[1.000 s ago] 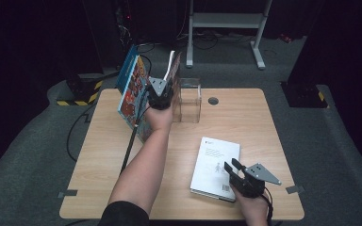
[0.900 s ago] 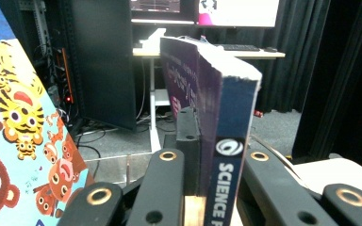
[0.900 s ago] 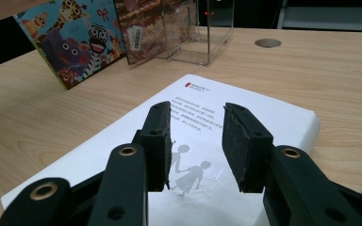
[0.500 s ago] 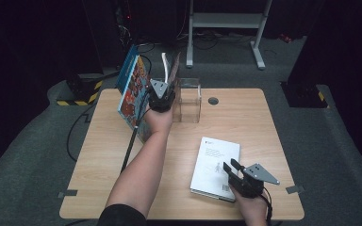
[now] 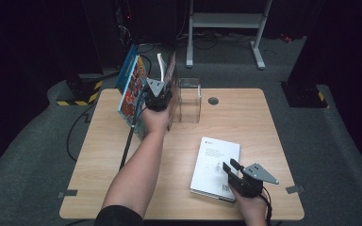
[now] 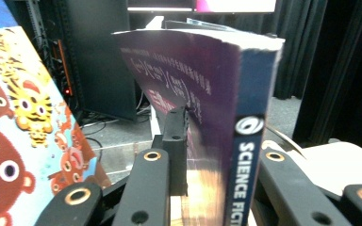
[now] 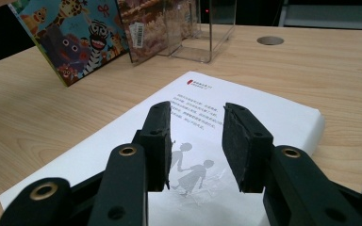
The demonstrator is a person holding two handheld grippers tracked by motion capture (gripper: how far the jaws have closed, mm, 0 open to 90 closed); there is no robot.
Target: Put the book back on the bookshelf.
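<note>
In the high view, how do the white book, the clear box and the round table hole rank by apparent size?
1. white book
2. clear box, farther from the camera, so this order is unsure
3. round table hole, clearly smallest

The upper left of the surface (image 5: 99, 155) in the high view is crowded: a colourful picture book (image 5: 131, 94) leans there, a purple-covered book (image 5: 171, 89) stands upright just beside it, and the left tool (image 5: 156, 92) and its forearm (image 5: 139, 165) run between them down to the bottom edge. Its jaws have just been opening with the purple-covered book between them. A clear box (image 5: 188, 100) stands directly right of that book, closing the gap there. A white book (image 5: 215, 165) lies flat at lower centre, with the right tool (image 5: 233, 168) over its near corner. The upper right, past the round hole (image 5: 213, 100), and the lower left lie open.
</note>
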